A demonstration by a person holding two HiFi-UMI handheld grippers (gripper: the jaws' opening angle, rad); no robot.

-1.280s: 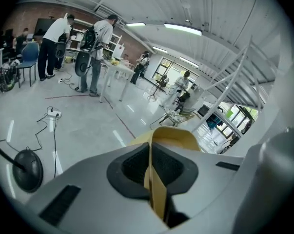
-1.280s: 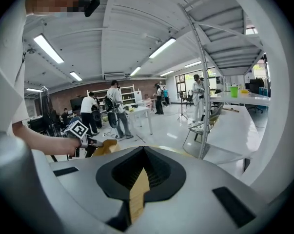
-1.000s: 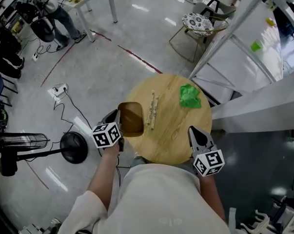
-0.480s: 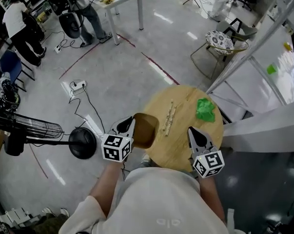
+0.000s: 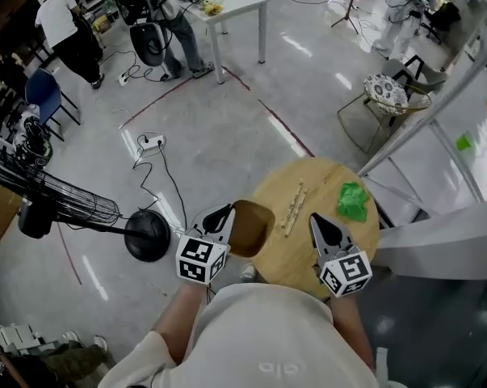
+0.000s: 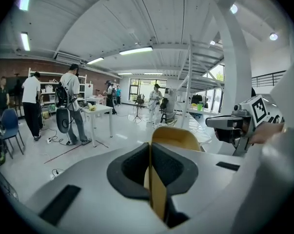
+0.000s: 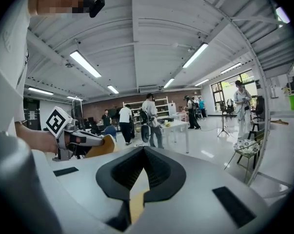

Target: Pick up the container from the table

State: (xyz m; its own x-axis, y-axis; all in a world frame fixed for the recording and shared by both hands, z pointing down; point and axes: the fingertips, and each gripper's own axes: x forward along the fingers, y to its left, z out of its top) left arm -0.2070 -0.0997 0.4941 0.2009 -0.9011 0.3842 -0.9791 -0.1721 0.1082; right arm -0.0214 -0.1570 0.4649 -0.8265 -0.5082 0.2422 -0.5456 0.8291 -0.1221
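Left claw (image 5: 225, 212) is clamping the brown rounded container's (image 5: 253, 229) wall at the round wooden worktop's (image 5: 304, 253) left edge, with open grey floor (image 5: 219, 136) to the left; the right claw (image 5: 316, 219) is hovering with jaws together, empty.

Container (image 5: 249, 227) sits between the left gripper's (image 5: 228, 213) jaws, which pinch its wall, at the left edge of the table (image 5: 328, 176). Right gripper (image 5: 320, 223), jaws together and empty, is over the table's near right part. Sticks (image 5: 293, 207) lie mid-table, between the grippers. Cloth (image 5: 353, 201) lies right of them. Fan (image 5: 138, 237) stands on the floor left of the table. Chair (image 5: 387, 95) stands behind the table.
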